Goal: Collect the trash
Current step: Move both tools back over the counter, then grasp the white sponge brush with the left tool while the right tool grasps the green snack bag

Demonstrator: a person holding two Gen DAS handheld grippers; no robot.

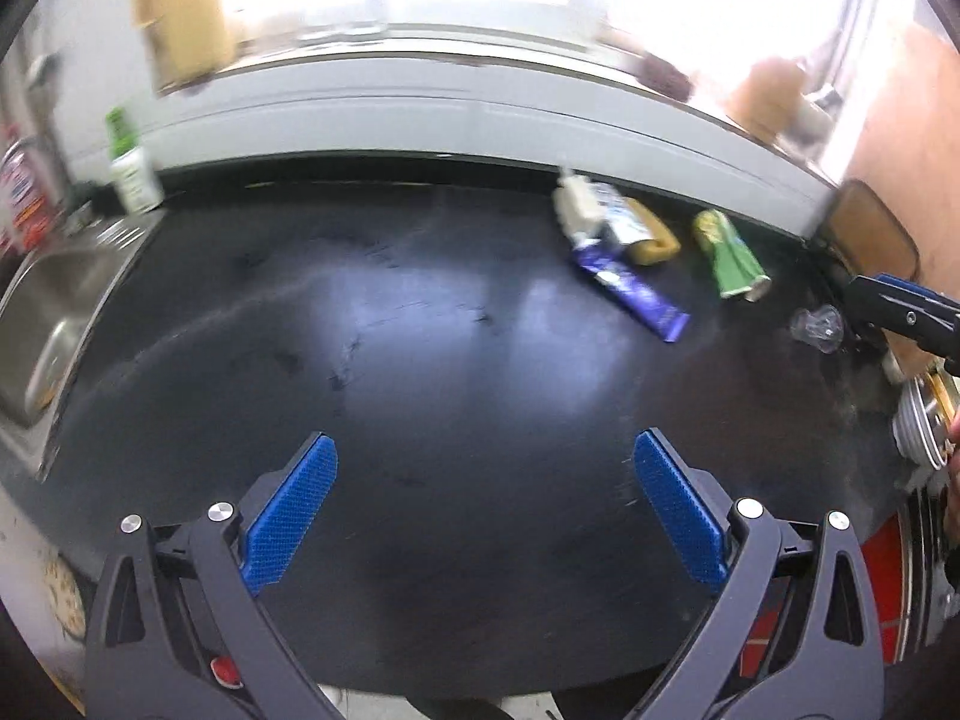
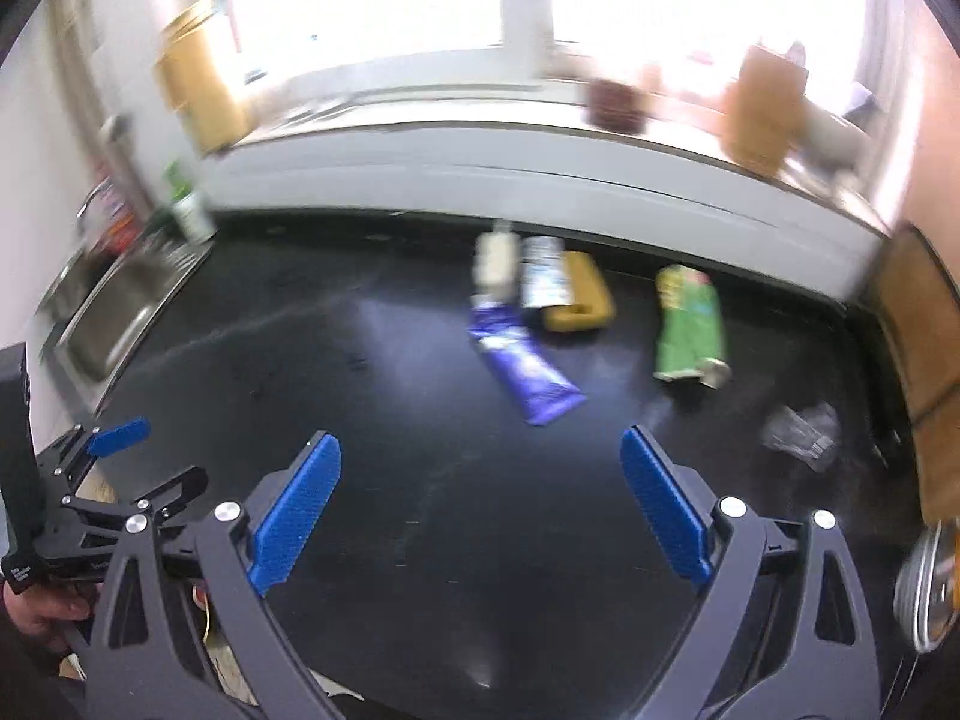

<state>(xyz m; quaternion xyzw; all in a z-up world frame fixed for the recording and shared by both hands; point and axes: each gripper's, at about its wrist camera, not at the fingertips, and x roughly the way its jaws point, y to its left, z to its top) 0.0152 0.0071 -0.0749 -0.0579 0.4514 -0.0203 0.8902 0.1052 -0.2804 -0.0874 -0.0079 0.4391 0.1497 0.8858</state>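
Collection not yet begun, judging by the trash spread on the black bench (image 2: 420, 480).

Far left of the right tool (image 2: 480, 504): steel sink (image 2: 108, 312), with a green-capped bottle (image 2: 189, 210) at its back corner; neither counted as trash.

Left tool (image 1: 486, 504): spread wide, nothing between the blue pads (image 1: 288, 516), poised over bare bench. Seen also at the lower left edge of the right wrist view, just beside the right tool.

Ahead of the right tool, slightly left of centre: purple tube (image 2: 525, 369), flat on the bench, nearest of the pieces.

Beyond it, against the back wall: white bottle (image 2: 495, 264), silver-blue wrapper (image 2: 543, 279) and tan sponge-like block (image 2: 582, 294), side by side and seemingly touching.

Ahead and right: green packet (image 2: 687, 324), crumpled, apart from that cluster.

Further right, near the fingertip line: clear plastic scrap (image 2: 801, 429), hard to read through blur.

Right tool: likewise spread wide and holding nothing, aimed at the trash from short of it.

Far right edge: round metal rim (image 2: 918, 588), perhaps a bin or pot; cannot tell.

Remaining, by estimate: every piece listed, each still to be grasped and carried off. No receptacle identified with certainty.
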